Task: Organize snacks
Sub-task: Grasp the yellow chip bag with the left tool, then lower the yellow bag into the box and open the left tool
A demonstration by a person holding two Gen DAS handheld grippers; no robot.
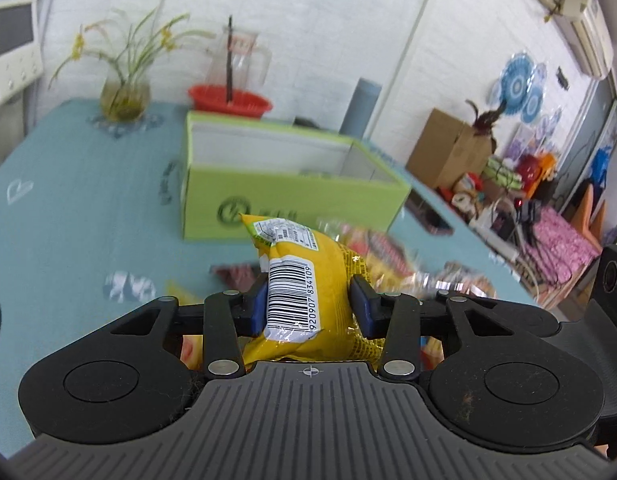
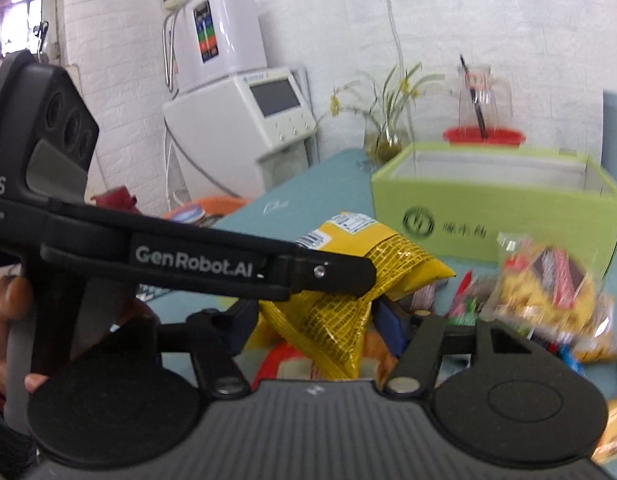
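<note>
My left gripper [image 1: 310,300] is shut on a yellow snack packet [image 1: 304,280] with a barcode label, held above the teal table. The same packet [image 2: 392,256] shows in the right wrist view, clamped by the left gripper's black arm [image 2: 328,274]. My right gripper [image 2: 320,320] sits just below and behind that packet; its left finger is hidden and its blue right pad [image 2: 390,322] stands apart from the packet, so its state is unclear. An open green box [image 1: 284,184] stands beyond on the table; it also shows in the right wrist view [image 2: 496,204]. Several loose snack packets [image 2: 548,280] lie in front of it.
A red bowl [image 1: 230,100], a clear jug [image 1: 238,56] and a vase of yellow flowers [image 1: 124,92] stand at the table's far edge [image 1: 68,184]. A white appliance [image 2: 244,120] stands left of the table. Cardboard boxes and clutter [image 1: 488,168] fill the floor at right.
</note>
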